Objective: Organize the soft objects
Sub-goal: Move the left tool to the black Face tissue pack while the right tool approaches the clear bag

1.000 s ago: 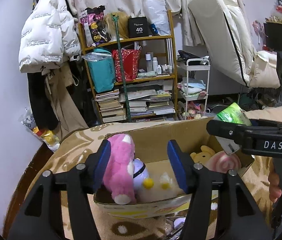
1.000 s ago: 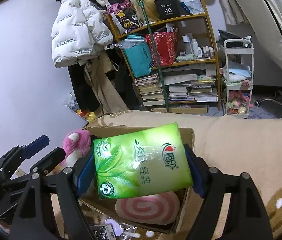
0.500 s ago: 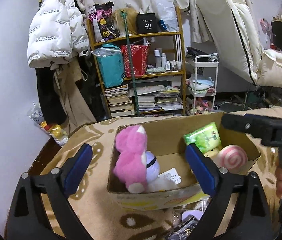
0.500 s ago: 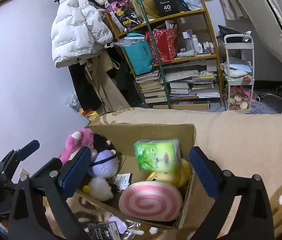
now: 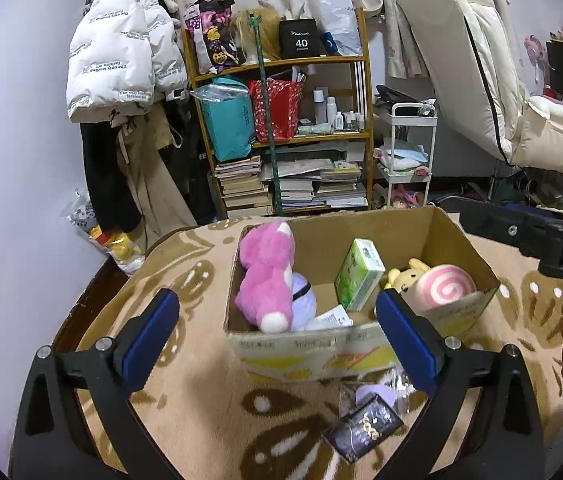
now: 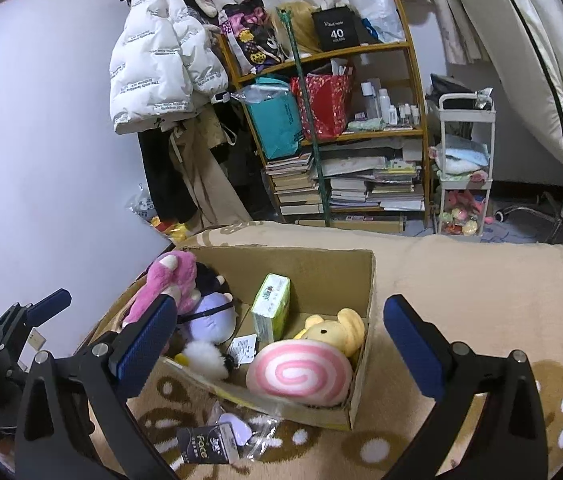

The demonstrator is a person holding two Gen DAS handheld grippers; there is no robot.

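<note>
An open cardboard box [image 5: 457, 236] [image 6: 363, 396] sits on a beige patterned blanket. In it lie a pink plush [image 5: 269, 276] [image 6: 169, 284], a purple plush [image 5: 303, 300] [image 6: 211, 316], a green tissue pack [image 5: 359, 274] [image 6: 271, 306] standing on end, a yellow plush [image 5: 405, 276] [image 6: 337, 330] and a pink swirl cushion [image 5: 447, 288] [image 6: 301, 372]. My left gripper [image 5: 277, 344] is open and empty, in front of the box. My right gripper [image 6: 281, 352] is open and empty, above the box's near side.
A black packet [image 5: 365, 430] [image 6: 207, 448] and a clear bag with a purple item [image 5: 373, 394] [image 6: 237, 428] lie on the blanket [image 5: 201, 400] before the box. A cluttered shelf [image 5: 281, 136], a hanging white jacket [image 5: 117, 52] and a white cart [image 6: 463, 168] stand behind.
My right gripper opened and let the green tissue pack drop into the box. My left gripper opened wider. Both grippers pulled back and up from the box.
</note>
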